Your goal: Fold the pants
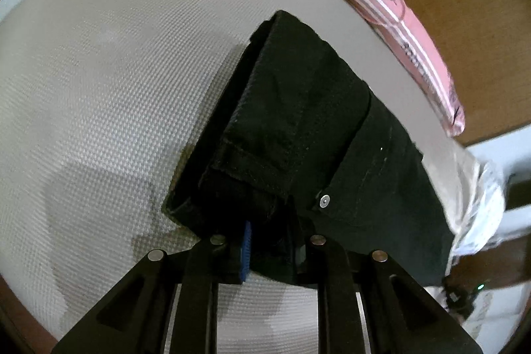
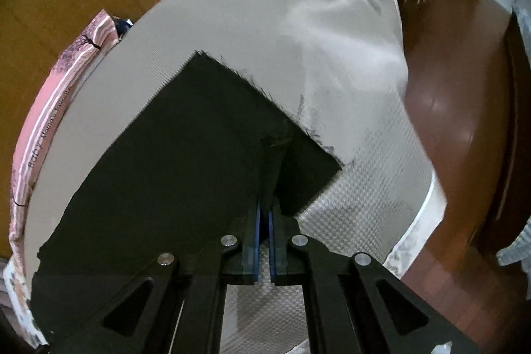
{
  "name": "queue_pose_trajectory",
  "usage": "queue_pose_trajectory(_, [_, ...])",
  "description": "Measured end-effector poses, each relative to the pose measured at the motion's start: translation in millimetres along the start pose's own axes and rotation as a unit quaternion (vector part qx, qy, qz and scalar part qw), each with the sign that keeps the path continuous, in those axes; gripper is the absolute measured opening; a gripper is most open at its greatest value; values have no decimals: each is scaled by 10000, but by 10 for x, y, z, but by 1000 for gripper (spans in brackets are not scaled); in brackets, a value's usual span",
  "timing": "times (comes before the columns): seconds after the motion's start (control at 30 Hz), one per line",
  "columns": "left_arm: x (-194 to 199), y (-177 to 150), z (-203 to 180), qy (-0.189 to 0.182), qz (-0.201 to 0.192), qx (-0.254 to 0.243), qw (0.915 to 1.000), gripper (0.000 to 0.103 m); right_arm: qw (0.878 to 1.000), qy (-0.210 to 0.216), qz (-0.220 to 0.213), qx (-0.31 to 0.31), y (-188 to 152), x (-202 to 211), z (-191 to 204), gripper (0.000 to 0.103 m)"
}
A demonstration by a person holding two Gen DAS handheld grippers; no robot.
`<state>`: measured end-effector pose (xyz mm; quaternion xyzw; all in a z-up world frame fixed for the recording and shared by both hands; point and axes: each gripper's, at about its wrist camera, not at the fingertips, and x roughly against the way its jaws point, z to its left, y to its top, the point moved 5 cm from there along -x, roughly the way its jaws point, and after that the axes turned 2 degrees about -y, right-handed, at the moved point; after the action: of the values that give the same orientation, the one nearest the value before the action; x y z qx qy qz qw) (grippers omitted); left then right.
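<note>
Black pants [image 1: 318, 135] lie on a textured beige mat [image 1: 109, 95]. In the left wrist view the waistband end with a silver rivet [image 1: 324, 200] is bunched and lifted by my left gripper [image 1: 270, 221], which is shut on the thick fabric. In the right wrist view the frayed hem end of the pants [image 2: 205, 148] lies flat on the mat [image 2: 298, 22], and my right gripper [image 2: 265, 208] is shut on a raised fold of it, blue pads nearly together.
A pink striped package [image 1: 408, 22] lies along the mat's far edge, also in the right wrist view [image 2: 43, 135]. White crinkled plastic [image 1: 478, 198] lies at the right. Brown wooden floor [image 2: 464, 121] borders the mat.
</note>
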<state>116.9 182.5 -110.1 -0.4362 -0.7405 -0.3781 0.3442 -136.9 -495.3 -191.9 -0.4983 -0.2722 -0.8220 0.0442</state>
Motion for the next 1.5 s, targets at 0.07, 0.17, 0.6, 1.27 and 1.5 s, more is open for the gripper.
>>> queue_pose_trajectory(0.07, [12, -15, -43, 143, 55, -198, 9997, 19, 10000, 19, -19, 27, 16, 3, 3, 3])
queue_pose_trajectory(0.17, [66, -15, -56, 105, 120, -202, 9997, 19, 10000, 64, -35, 40, 32, 31, 9, 3])
queue_pose_trajectory(0.6, [74, -69, -122, 569, 212, -454, 9971, 22, 9993, -27, -240, 282, -19, -31, 45, 3])
queue_pose_trajectory(1.27, [-349, -1006, -2524, -1163, 797, -3812, 9137, 31, 9949, 964, -18, -298, 88, -103, -90, 9])
queue_pose_trajectory(1.5, [-1044, -1721, -3651, -2030, 1764, -4706, 8404, 31, 9959, 867, -254, -35, 71, -71, -67, 5])
